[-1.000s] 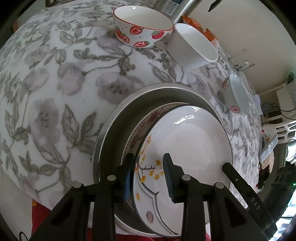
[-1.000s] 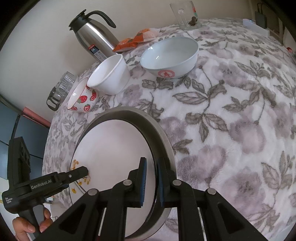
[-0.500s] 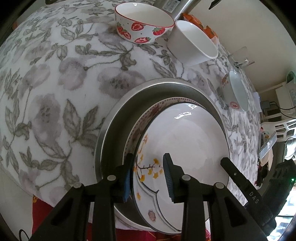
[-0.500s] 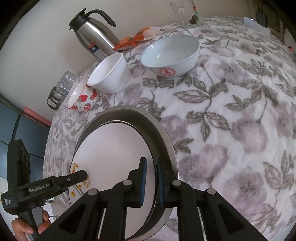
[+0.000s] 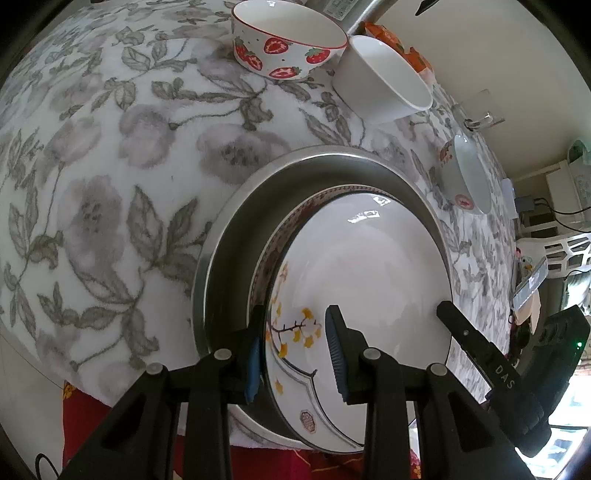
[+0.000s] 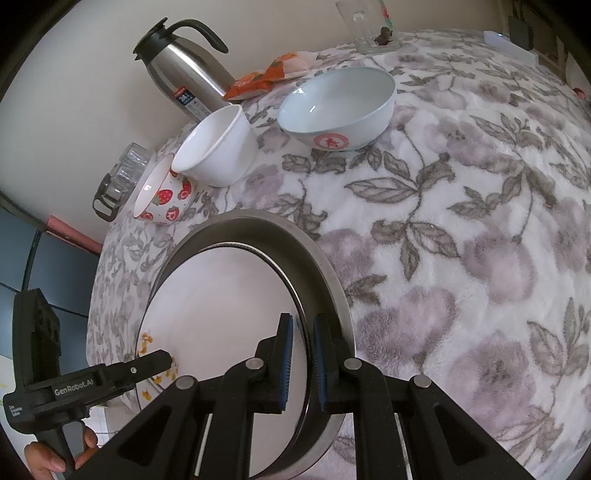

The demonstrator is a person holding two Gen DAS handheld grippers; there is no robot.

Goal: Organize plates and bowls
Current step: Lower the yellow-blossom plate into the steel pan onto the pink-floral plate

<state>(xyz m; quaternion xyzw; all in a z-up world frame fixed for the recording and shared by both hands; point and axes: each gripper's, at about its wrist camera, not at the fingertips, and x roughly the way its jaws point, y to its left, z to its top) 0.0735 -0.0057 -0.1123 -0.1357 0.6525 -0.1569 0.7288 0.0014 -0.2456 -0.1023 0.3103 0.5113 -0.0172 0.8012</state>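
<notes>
A white plate with yellow blossoms point(image 5: 365, 273) point(image 6: 221, 310) lies stacked on a patterned-rim plate point(image 5: 280, 229) inside a steel pan point(image 5: 236, 243) point(image 6: 325, 280). My left gripper point(image 5: 293, 347) is open, its jaws straddling the white plate's near rim. My right gripper point(image 6: 301, 354) has its jaws narrowly apart around the white plate's edge, next to the pan wall. A strawberry bowl point(image 5: 288, 40) point(image 6: 162, 195), a plain white bowl point(image 5: 380, 81) point(image 6: 218, 147) and a pale bowl with a red mark point(image 5: 469, 177) point(image 6: 336, 107) stand behind.
The table wears a floral fleece cloth point(image 6: 461, 229). A steel thermos point(image 6: 181, 62), an orange snack packet point(image 6: 266, 77), a clear stand point(image 6: 365, 22) and a glass jar point(image 6: 125, 170) are along the wall. The table's near edge is just below the pan.
The left gripper's jaws have opened wider around the white plate's rim. Both views have moved in slightly closer; the plate stack stays in the pan.
</notes>
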